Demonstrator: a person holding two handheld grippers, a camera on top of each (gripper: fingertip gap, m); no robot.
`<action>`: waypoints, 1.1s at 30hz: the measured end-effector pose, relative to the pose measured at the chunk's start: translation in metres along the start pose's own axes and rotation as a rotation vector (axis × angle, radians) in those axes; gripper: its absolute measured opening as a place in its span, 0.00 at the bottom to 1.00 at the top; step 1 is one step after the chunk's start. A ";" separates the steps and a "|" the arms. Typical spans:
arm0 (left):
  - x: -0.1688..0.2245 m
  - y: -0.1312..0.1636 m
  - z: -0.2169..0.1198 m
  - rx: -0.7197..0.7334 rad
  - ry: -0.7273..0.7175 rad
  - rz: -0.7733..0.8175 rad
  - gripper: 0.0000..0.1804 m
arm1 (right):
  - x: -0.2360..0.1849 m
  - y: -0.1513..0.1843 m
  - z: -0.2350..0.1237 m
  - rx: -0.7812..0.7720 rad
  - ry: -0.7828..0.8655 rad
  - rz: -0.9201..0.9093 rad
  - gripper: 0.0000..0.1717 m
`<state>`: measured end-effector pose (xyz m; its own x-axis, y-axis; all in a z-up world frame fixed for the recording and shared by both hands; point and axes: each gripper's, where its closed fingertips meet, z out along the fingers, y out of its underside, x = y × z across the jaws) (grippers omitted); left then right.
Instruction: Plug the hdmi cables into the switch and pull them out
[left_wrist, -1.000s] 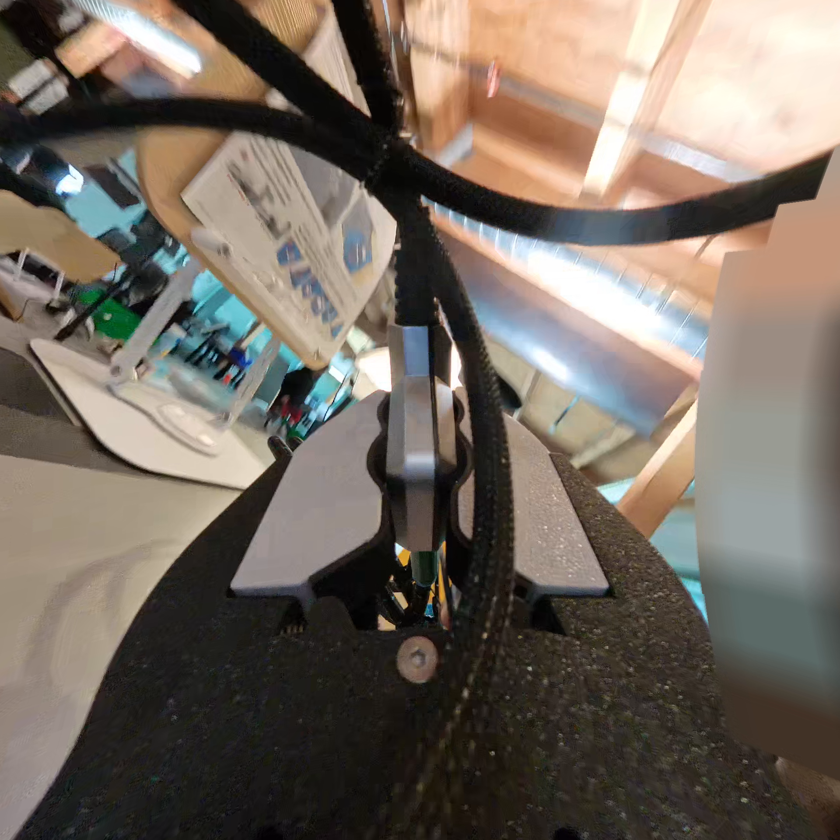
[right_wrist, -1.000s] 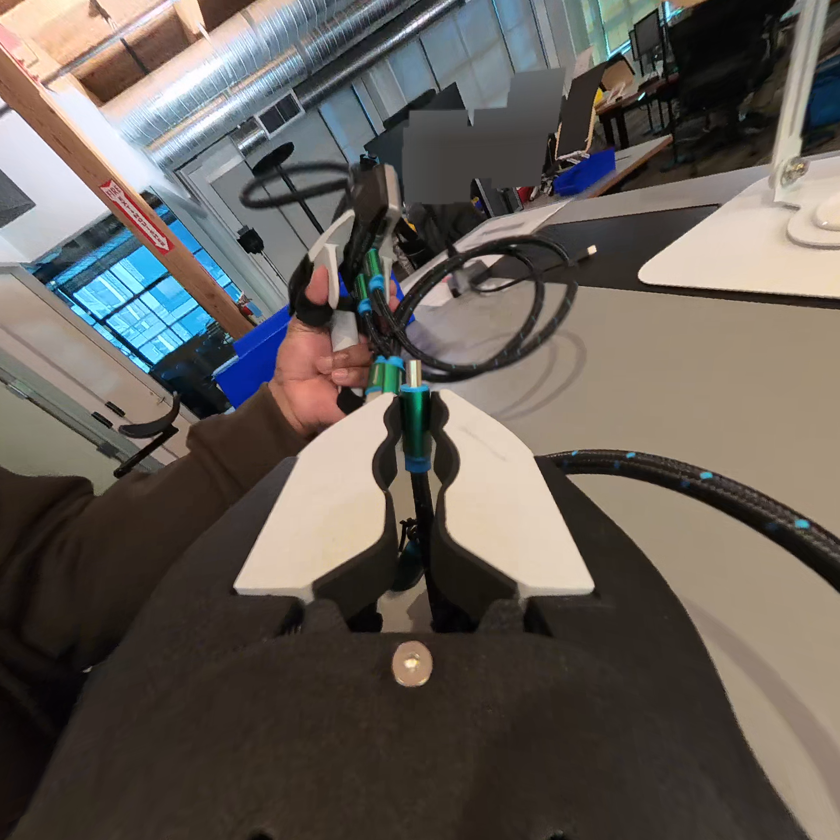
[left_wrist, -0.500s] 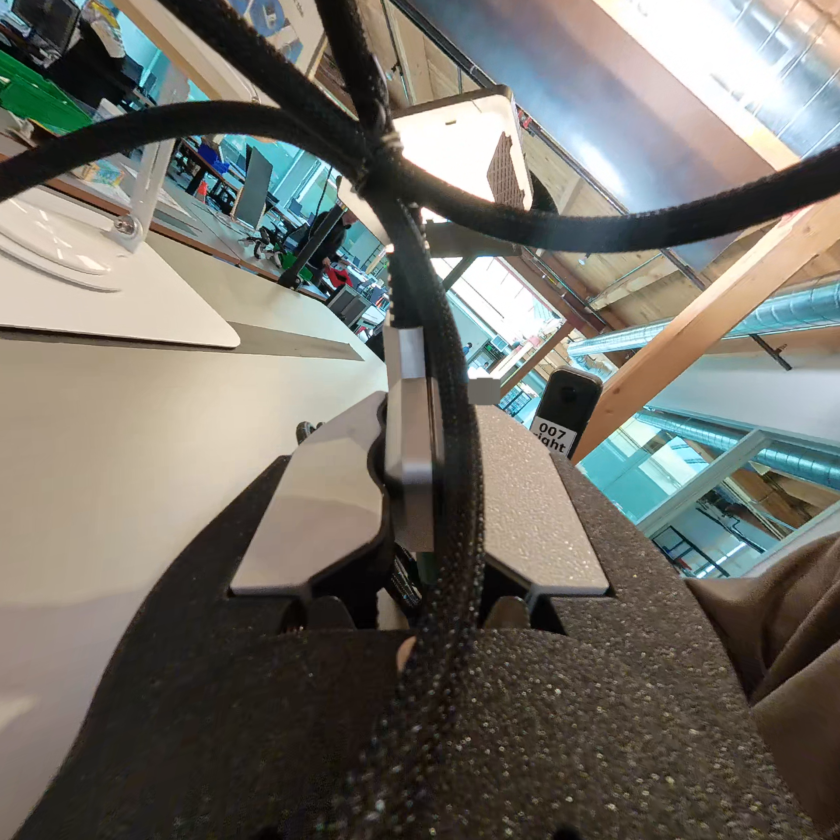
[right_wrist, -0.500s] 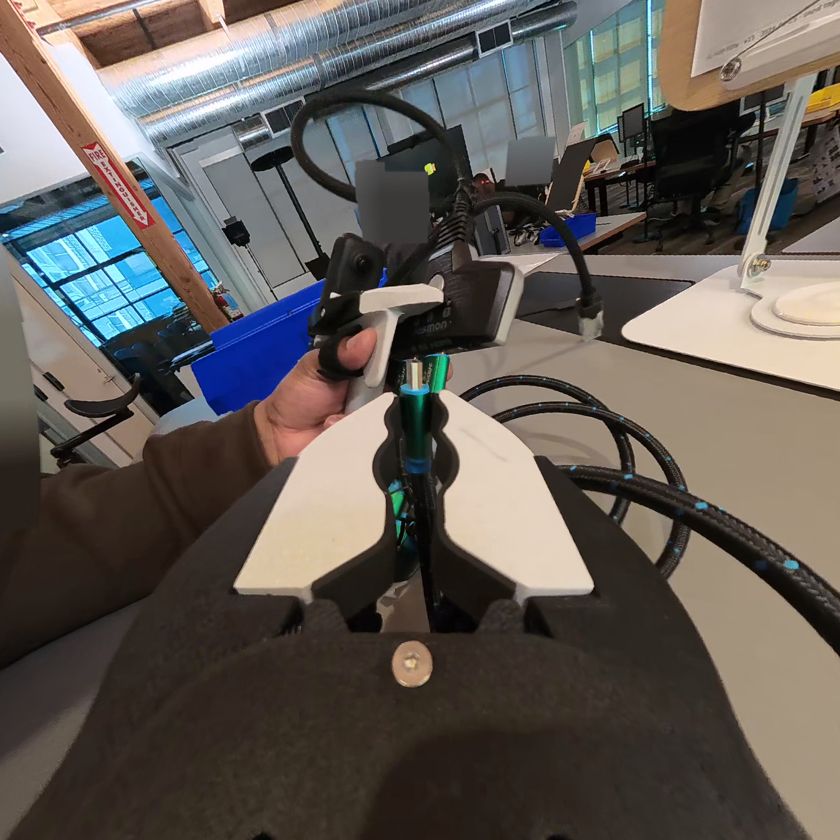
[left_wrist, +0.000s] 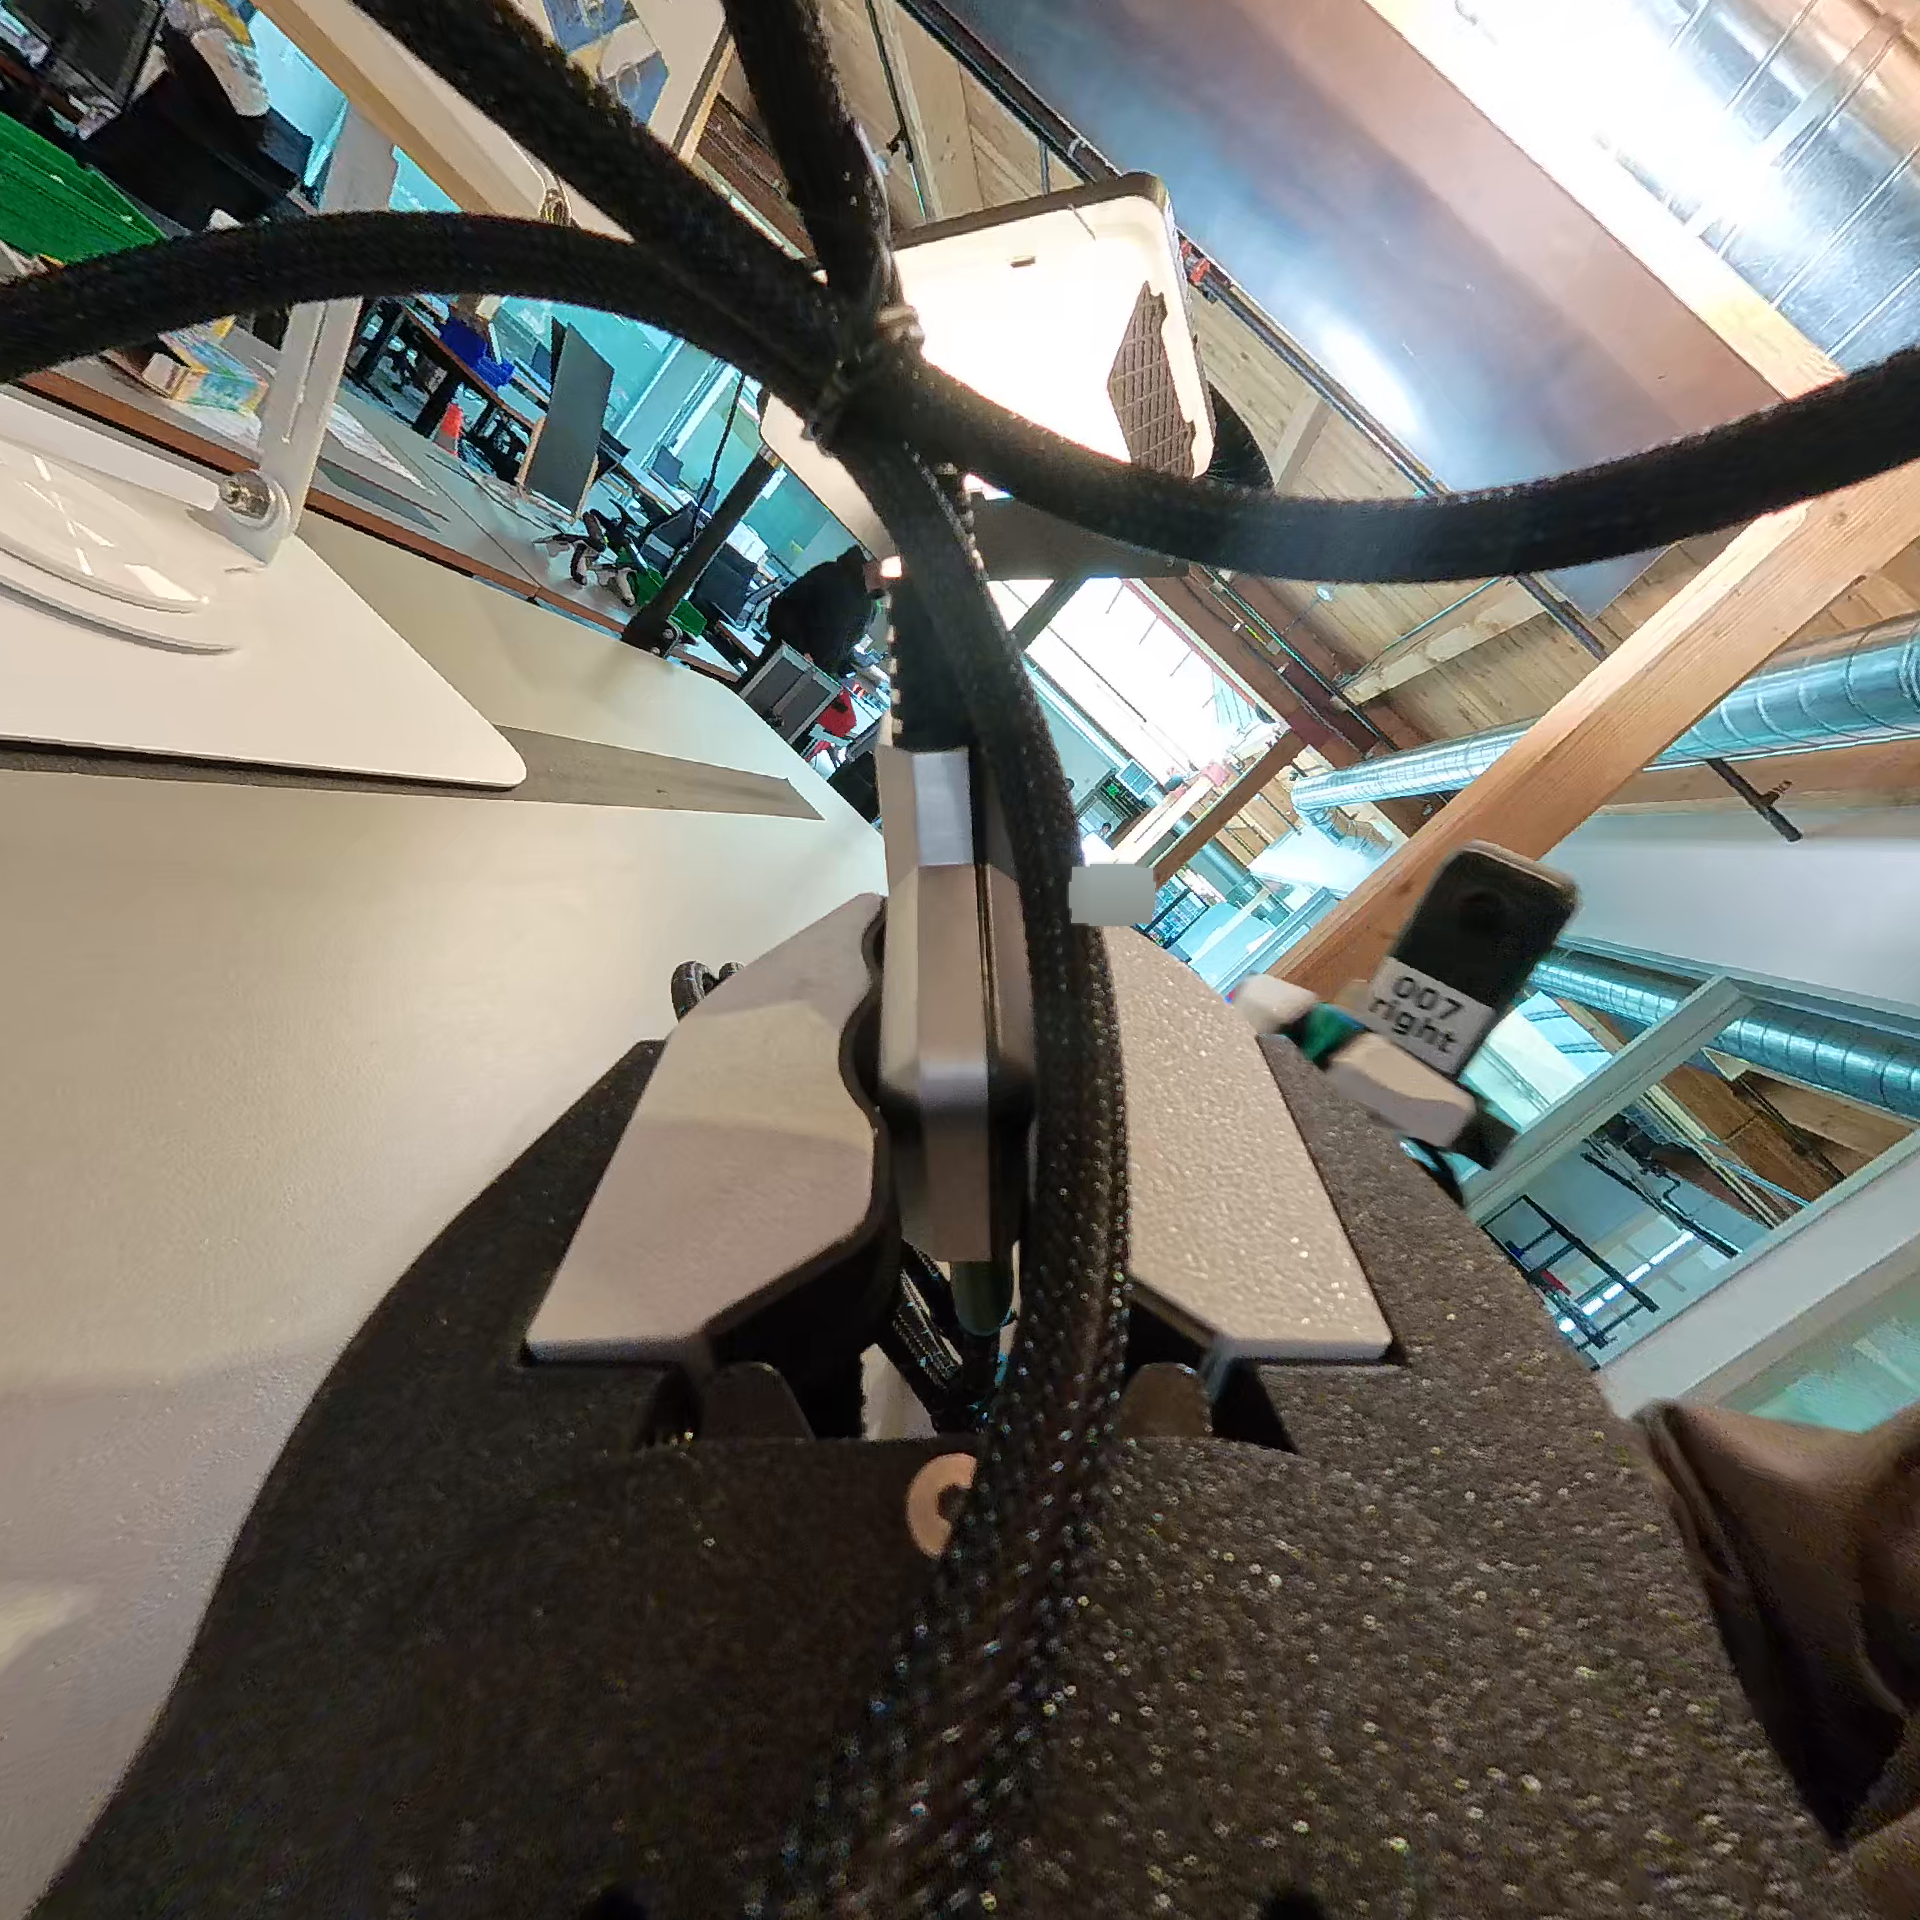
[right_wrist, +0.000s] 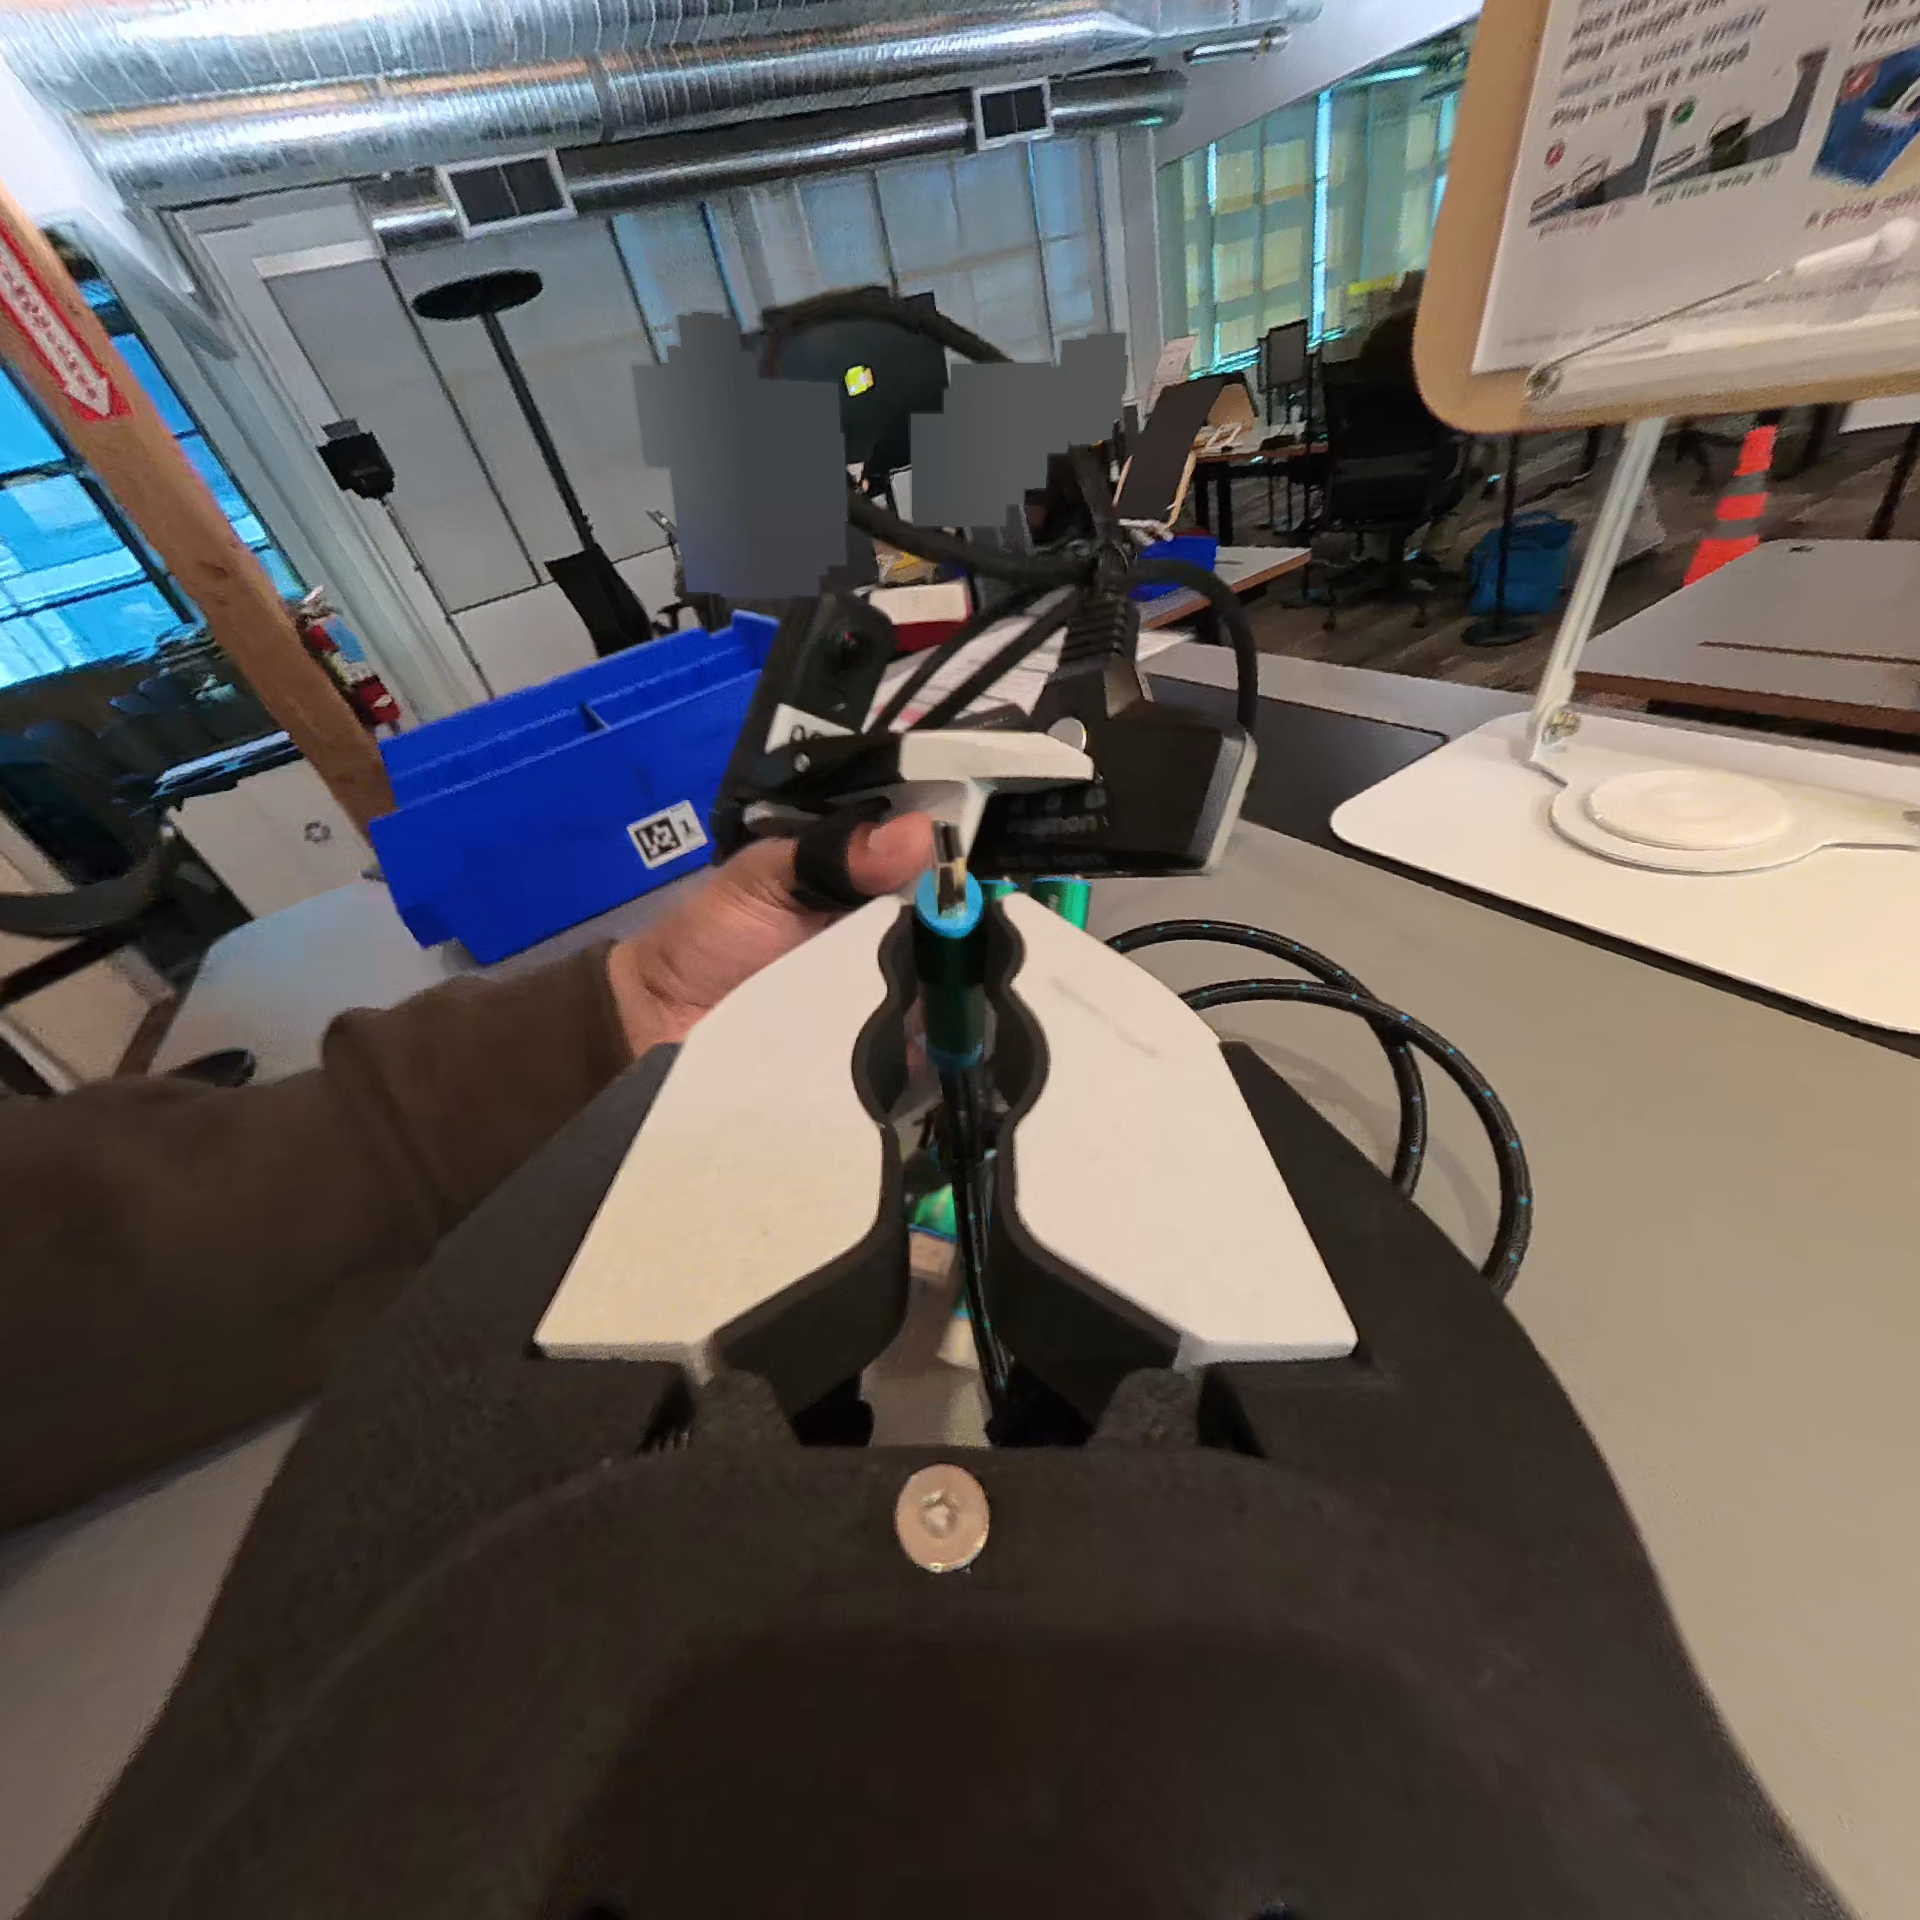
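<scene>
The green plug (right_wrist: 948, 982) with blue rings at both ends stands upright between the white fingers (right_wrist: 1132, 1132) of the right gripper (right_wrist: 948, 935), which are clenched on its sides; its bare metal tip sticks out past the fingertips, and its black braided cord (right_wrist: 1455, 1132) with blue flecks runs down through the gap and loops on the grey table (right_wrist: 1662, 1299) to the right. Just beyond the tip, a hand (right_wrist: 748, 935) in a brown sleeve holds the left gripper (left_wrist: 977, 935) raised over the table. That gripper is closed on a flat grey hub (left_wrist: 935, 1039), with a thick black braided cable (left_wrist: 1070, 1143) squeezed in beside it against the right finger. From the right wrist view the hub (right_wrist: 1132, 800) shows as a dark box with more green plugs (right_wrist: 1060, 899) hanging under it. Black cables (left_wrist: 520, 270) tied in a knot fan out above the hub. A white stand base (right_wrist: 1621, 862) rests on the table to the right, carrying a wooden board with a printed sheet (right_wrist: 1704, 177). A blue bin (right_wrist: 551, 800) sits behind the hand.
</scene>
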<state>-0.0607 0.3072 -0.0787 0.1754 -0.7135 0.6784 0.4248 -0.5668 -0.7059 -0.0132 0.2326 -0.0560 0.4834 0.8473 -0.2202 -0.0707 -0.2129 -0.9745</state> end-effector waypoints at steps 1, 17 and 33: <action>0.000 0.000 0.000 0.000 0.001 -0.002 0.10 | -0.008 -0.005 -0.008 0.016 0.024 0.012 0.07; 0.009 0.006 -0.007 -0.006 0.017 -0.018 0.10 | 0.039 -0.127 -0.301 0.041 0.547 0.122 0.07; 0.011 0.009 0.001 -0.015 0.039 -0.003 0.14 | 0.143 0.009 -0.318 -0.360 0.738 0.399 0.18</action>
<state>-0.0539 0.2950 -0.0778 0.1393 -0.7268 0.6725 0.4122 -0.5749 -0.7067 0.3330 0.1972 -0.0831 0.9255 0.1783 -0.3341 -0.1359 -0.6671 -0.7325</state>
